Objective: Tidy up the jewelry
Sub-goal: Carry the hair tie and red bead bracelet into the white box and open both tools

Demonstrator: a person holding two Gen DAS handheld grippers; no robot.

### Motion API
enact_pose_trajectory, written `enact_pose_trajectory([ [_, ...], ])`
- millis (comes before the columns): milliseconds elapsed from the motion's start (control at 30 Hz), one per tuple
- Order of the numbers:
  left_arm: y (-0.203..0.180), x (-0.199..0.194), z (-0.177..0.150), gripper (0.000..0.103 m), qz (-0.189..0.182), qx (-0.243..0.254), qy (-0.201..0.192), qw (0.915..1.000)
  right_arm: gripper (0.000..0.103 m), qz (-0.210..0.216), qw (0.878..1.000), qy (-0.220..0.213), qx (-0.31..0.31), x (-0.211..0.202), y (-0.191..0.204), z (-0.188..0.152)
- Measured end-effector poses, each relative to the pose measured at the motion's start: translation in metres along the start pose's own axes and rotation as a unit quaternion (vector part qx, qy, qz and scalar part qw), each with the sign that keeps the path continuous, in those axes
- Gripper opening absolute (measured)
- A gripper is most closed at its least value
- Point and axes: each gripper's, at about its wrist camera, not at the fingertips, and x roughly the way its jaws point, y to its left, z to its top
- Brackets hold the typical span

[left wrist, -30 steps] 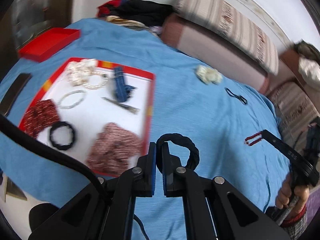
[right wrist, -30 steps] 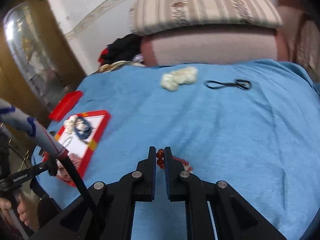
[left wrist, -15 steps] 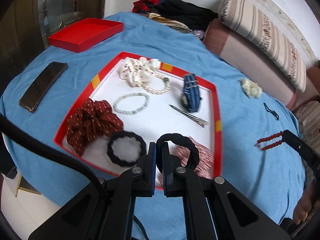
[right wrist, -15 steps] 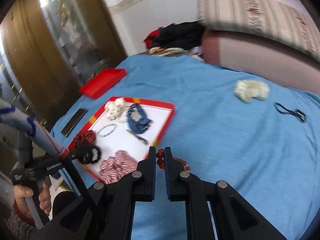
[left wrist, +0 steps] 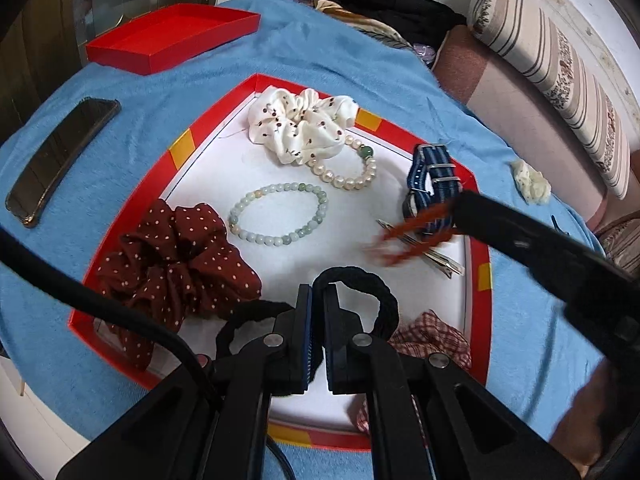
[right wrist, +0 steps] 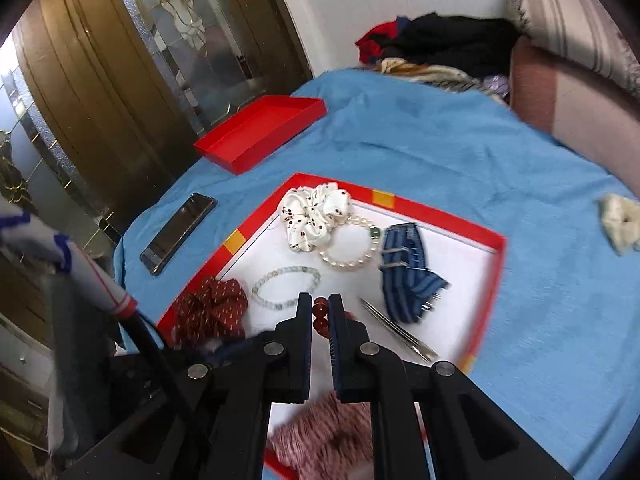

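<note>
A red-rimmed tray (left wrist: 256,82) with a white floor is seen lying on a blue cloth (left wrist: 328,56), and everything else is placed in relation to it. Above its near edge the left gripper (left wrist: 318,296) is held, its tongs closed on a black braided hair tie (left wrist: 384,300) whose loop arches over the fingertips. A second black braided hair tie (left wrist: 240,320) is partly seen in the tray, just left of those fingers. The right gripper (right wrist: 320,306) is poised over the middle of the tray, its tongs clamped on a red bead bracelet (right wrist: 320,314); in the left wrist view the same bracelet is rendered as a motion-blurred red streak. Inside the tray, a white dotted scrunchie (left wrist: 300,120) is found at the far end, touching a pearl bracelet (left wrist: 344,176). A pale green bead bracelet (left wrist: 280,214) is laid near the centre, and a dark red dotted scrunchie (left wrist: 172,256) is bunched against the left rim. A blue striped watch strap (right wrist: 404,272) lies toward the right side, with a metal hair clip (right wrist: 396,334) just in front of it. A pink checked scrunchie (left wrist: 432,340) sits at the near right corner. Outside the tray, a phone (left wrist: 60,152) is laid to the left, a red box lid (left wrist: 172,36) beyond the far left corner, and a cream scrunchie (left wrist: 530,182) well off to the right.
</note>
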Motion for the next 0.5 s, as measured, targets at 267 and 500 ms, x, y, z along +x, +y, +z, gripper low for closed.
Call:
enact_pose_trajectory([
  [267, 0.002, -0.001, -0.001, 0.011, -0.003, -0.006, 0.0, 1.0, 0.013, -0.014, 0.999, 0.022, 0.042, 0.009, -0.034, -0.02],
  [500, -0.01, -0.024, -0.008, 0.033, 0.003, 0.003, -0.02, 0.9998, 0.029, -0.023, 0.998, 0.001, 0.062, -0.025, -0.061, -0.037],
])
